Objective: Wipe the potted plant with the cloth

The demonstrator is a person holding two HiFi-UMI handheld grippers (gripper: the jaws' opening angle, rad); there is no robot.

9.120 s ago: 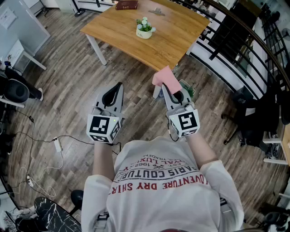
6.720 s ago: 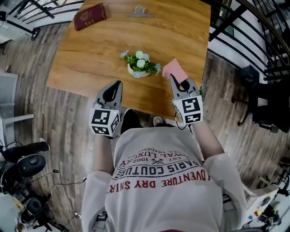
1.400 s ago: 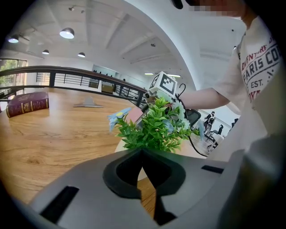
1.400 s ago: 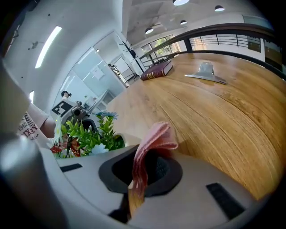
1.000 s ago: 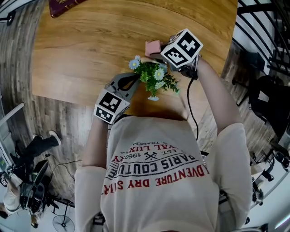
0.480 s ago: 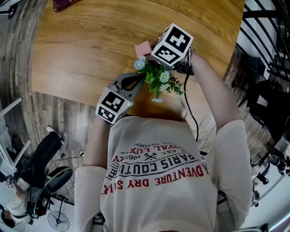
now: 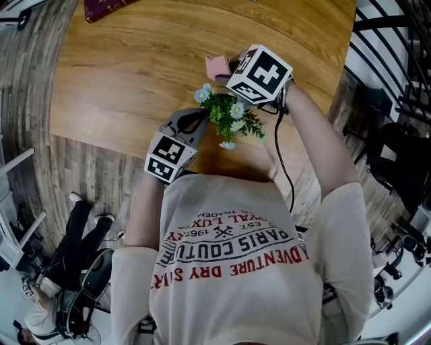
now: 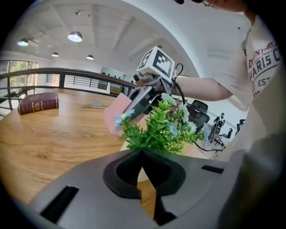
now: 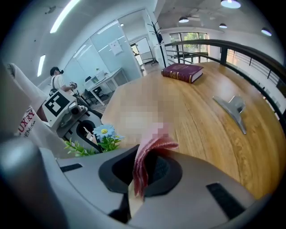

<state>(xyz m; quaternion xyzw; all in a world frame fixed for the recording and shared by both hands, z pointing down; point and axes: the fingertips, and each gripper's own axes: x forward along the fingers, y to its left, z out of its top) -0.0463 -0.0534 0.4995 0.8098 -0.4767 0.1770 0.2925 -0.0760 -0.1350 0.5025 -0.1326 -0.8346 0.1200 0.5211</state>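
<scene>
The potted plant (image 7: 232,118), green leaves with small white and blue flowers, stands near the table's front edge. My left gripper (image 7: 196,121) is shut, and its tips sit at the plant's left side, right under the foliage (image 8: 161,129) by the white pot. My right gripper (image 7: 232,67) is shut on the pink cloth (image 7: 217,65) and hangs over the plant's far side. In the right gripper view the cloth (image 9: 152,145) sticks out of the pinched jaws, with a blue flower (image 9: 103,130) to its left. The left gripper view shows the cloth (image 8: 114,114) touching the leaves.
A dark red book (image 7: 101,8) lies at the wooden table's (image 7: 121,67) far left corner. A metal clip (image 9: 232,109) rests farther back. A black railing (image 7: 397,54) runs along the right, and a chair base (image 7: 81,269) stands on the floor at left.
The person walked up to the table and brought both grippers to the plant. Over the last second the right gripper rolled and shifted slightly with the cloth; the left gripper kept still.
</scene>
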